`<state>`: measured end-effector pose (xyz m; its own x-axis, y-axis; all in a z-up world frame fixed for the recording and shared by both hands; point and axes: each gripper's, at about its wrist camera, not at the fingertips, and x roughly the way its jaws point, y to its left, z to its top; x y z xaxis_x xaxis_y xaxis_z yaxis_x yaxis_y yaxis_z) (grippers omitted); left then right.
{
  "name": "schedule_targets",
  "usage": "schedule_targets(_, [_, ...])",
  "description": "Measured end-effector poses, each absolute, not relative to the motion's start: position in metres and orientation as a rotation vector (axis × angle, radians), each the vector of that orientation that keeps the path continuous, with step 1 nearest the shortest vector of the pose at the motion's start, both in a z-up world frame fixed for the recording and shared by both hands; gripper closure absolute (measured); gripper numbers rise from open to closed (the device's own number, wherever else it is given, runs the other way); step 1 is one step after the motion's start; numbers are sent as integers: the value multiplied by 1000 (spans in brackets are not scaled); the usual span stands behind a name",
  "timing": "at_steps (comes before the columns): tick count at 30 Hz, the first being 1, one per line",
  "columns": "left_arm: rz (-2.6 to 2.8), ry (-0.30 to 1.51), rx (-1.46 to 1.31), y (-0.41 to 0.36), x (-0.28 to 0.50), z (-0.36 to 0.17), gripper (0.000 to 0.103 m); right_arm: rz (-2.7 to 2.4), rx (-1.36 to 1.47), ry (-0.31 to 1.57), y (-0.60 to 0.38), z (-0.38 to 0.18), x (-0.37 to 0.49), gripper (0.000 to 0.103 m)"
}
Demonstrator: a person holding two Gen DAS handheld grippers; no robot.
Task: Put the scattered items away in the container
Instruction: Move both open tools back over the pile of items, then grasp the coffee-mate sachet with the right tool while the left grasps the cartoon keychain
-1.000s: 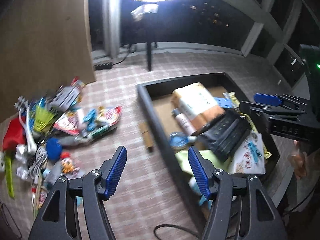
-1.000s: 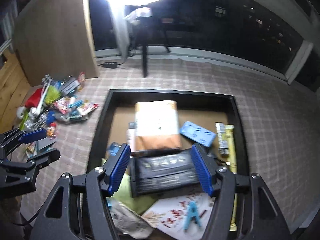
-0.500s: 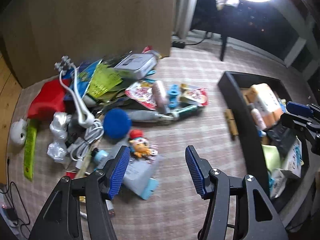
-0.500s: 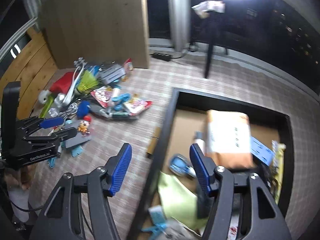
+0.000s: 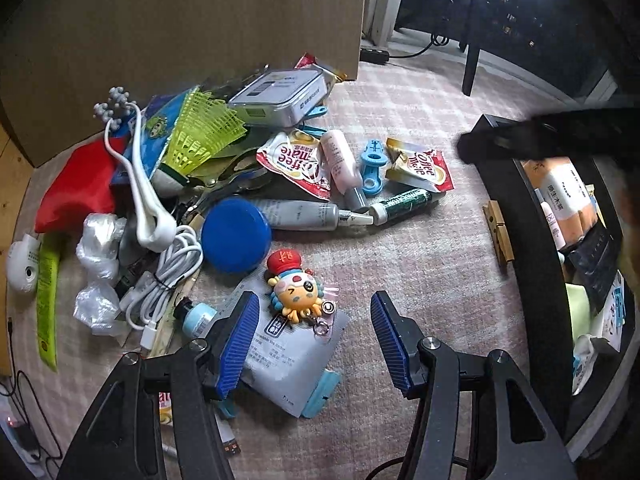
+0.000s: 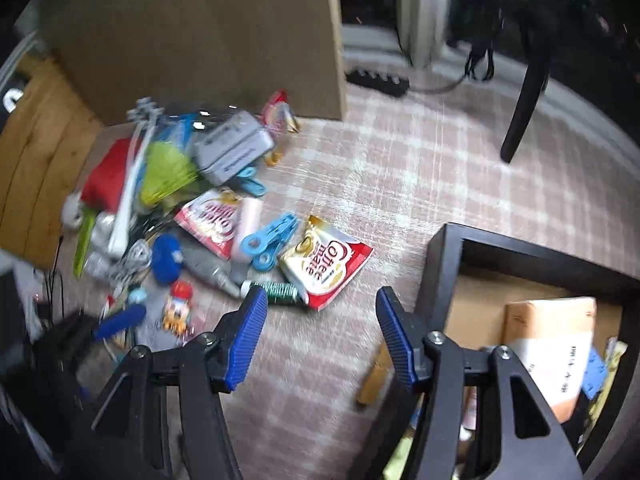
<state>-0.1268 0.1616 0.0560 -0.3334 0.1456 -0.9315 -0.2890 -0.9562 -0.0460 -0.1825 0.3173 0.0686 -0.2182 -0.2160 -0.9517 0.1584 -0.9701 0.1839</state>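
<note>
The black container point(image 5: 532, 248) stands at three o'clock on the checked carpet point(image 5: 420, 264), with the scattered pile from nine to twelve o'clock. The grey foil pouch point(image 5: 292, 364) at six o'clock looks light, floppy and slick, best pinched at an edge, while the rubbery cartoon keychain point(image 5: 296, 292) atop it looks soft. The left tongs point(image 5: 314, 342) gape empty above both, jaws just narrowed; the right tongs point(image 6: 322, 338), just widened, hang empty over carpet.
</note>
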Motion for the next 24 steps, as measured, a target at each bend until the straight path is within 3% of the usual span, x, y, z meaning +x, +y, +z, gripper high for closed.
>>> schedule_targets(5, [2350, 202, -1632, 161, -132, 52, 48, -2236, 1960, -242, 321, 40, -206, 47])
schedule_targets(12, [2329, 216, -1655, 160, -137, 43, 52, -2250, 2033, -300, 315, 19, -217, 47])
schedule_targets(19, [2315, 244, -1651, 167, -137, 38, 52, -2298, 2022, -190, 291, 13, -224, 48])
schedule_targets(21, [2316, 250, -1648, 168, -137, 36, 59, -2323, 2007, -89, 280, 11, -222, 53])
schedule_targets(23, [2323, 250, -1651, 168, -137, 35, 73, -2323, 1981, -53, 275, 11, -218, 67])
schedule_targets(24, [2323, 229, -1651, 166, -137, 35, 74, -2315, 1976, -61, 275, 11, -217, 67])
